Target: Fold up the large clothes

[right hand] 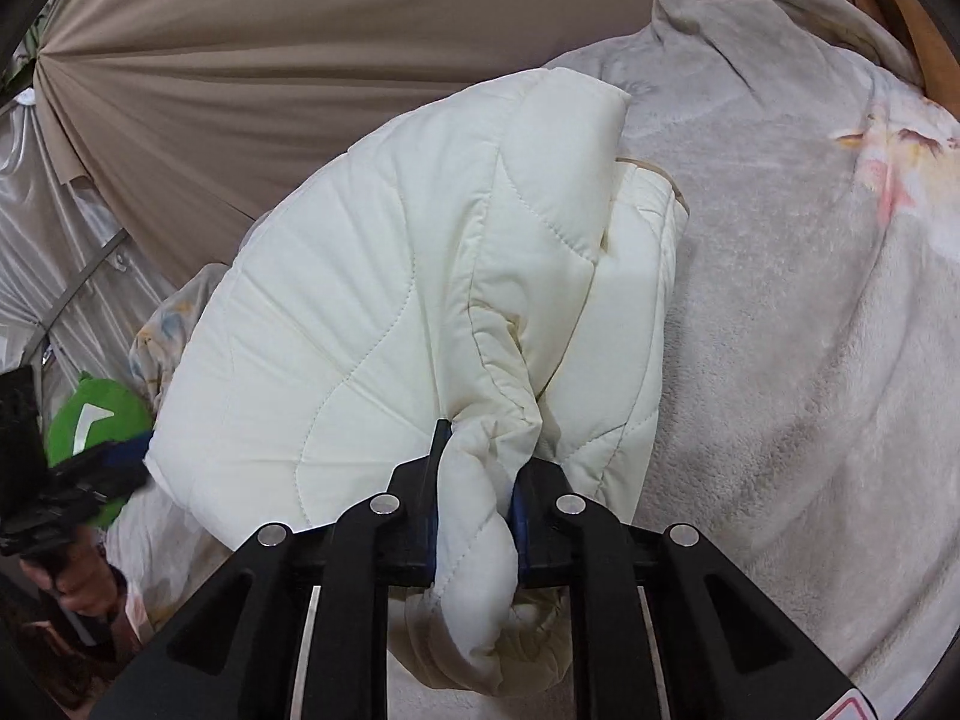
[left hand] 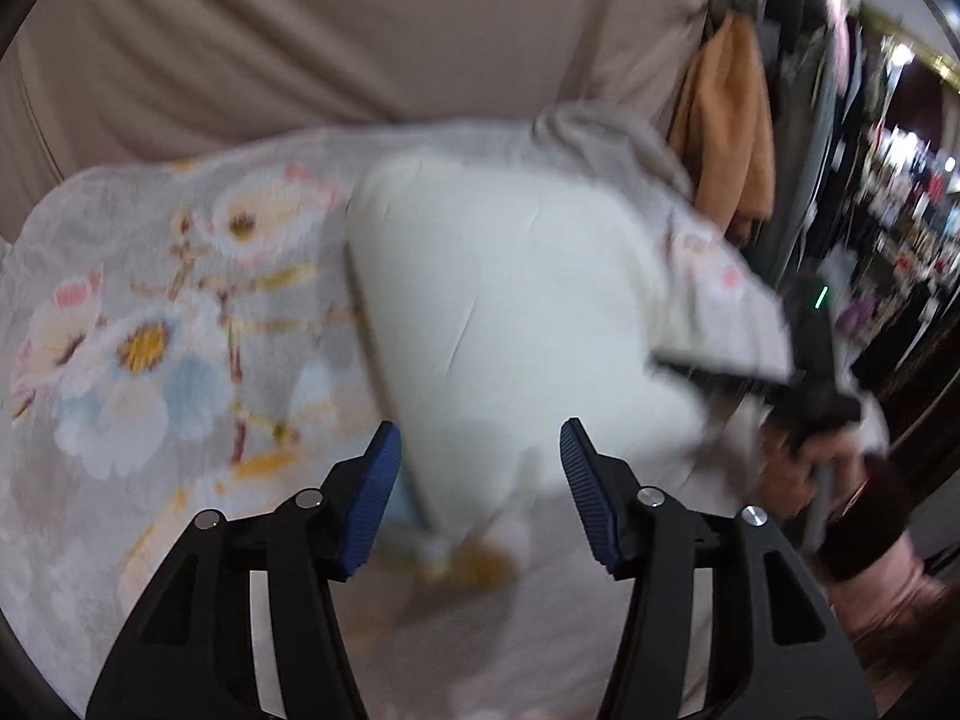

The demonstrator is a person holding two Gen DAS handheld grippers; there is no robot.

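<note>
My right tool (right hand: 477,480) is clamped on a bunched edge of the cream quilted jacket (right hand: 384,300) lying on the floral blanket (left hand: 150,312), my left tool (left hand: 477,468) gapes empty, so the slippery wad could slide out.

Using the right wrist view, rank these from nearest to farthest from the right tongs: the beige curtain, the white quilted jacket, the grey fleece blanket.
1. White quilted jacket: clamped in the right tongs, bulk spreading up-left.
2. Grey fleece blanket: under and to the right of the jacket.
3. Beige curtain: backdrop across the top, behind both.
</note>
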